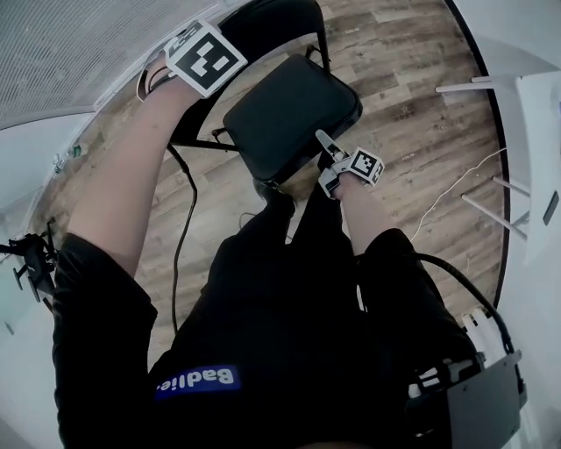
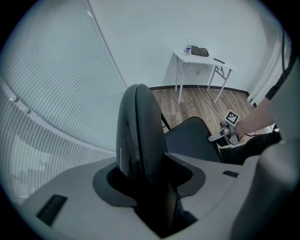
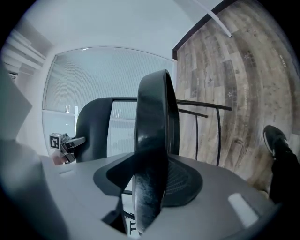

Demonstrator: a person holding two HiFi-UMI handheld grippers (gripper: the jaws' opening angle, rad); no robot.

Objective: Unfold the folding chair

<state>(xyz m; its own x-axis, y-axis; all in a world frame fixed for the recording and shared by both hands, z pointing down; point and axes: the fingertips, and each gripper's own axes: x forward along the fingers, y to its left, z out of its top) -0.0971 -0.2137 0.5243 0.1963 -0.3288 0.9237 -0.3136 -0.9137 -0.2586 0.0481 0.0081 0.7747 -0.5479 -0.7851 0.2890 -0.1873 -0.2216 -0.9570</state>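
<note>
Our left hand-held gripper (image 2: 149, 176) is clamped on the backrest (image 2: 138, 126) at its top edge. Our right hand-held gripper (image 1: 331, 163) straddles the front edge of the seat (image 1: 289, 110), jaws apart. The folding chair (image 1: 272, 31) stands on the wooden floor (image 1: 412, 105), seat almost level. We judge the seat is being lowered; next we should grip it and press it fully down.

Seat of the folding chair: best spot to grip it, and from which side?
Grip the seat by its padded edge nearest the person, coming from that side with one jaw above and one below. The seat is a thin flat slab, and that edge lies free, farthest from the backrest, so it likely gives the most leverage. The right gripper has that edge between its jaws.
</note>
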